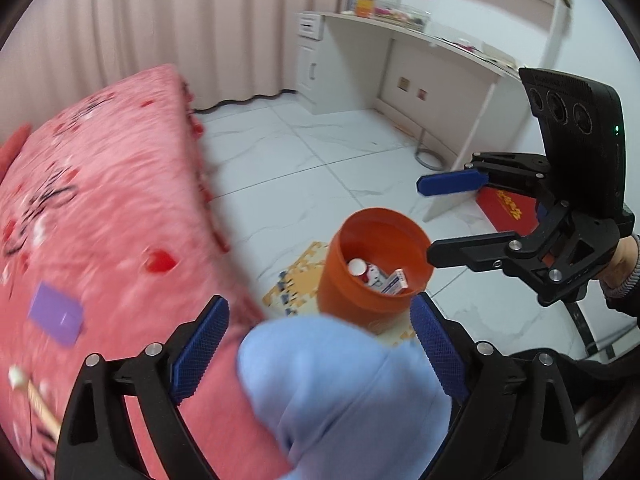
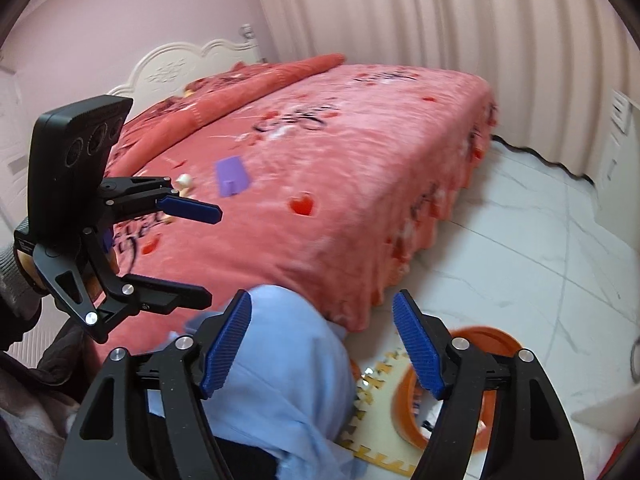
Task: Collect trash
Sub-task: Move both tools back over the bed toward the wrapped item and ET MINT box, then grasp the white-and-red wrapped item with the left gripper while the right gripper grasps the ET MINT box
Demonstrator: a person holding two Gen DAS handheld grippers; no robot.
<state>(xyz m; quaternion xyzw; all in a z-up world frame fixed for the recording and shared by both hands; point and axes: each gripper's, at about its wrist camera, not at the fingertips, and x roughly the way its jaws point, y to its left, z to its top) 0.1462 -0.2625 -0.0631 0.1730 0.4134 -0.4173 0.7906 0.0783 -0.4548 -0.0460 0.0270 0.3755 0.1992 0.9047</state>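
An orange bin (image 1: pixel 376 264) stands on the floor beside the bed and holds a white-capped bottle (image 1: pixel 357 267) and a small white box (image 1: pixel 394 283). It also shows in the right wrist view (image 2: pixel 404 392), partly hidden by my fingers. A purple packet (image 1: pixel 56 314) lies on the pink bed (image 1: pixel 100 200), also in the right wrist view (image 2: pixel 232 176). A cotton swab on a wooden stick (image 1: pixel 30 394) lies near the bed's edge. My left gripper (image 1: pixel 320 348) is open and empty above a blue-clad knee. My right gripper (image 2: pixel 322 344) is open and empty near the bin.
A blue-clad knee (image 1: pixel 340 392) fills the near foreground. A yellow puzzle mat (image 1: pixel 292 284) lies under the bin on the white tile floor (image 1: pixel 320 152). A desk (image 1: pixel 420 40) with drawers and a red box (image 1: pixel 508 208) stand at the far right.
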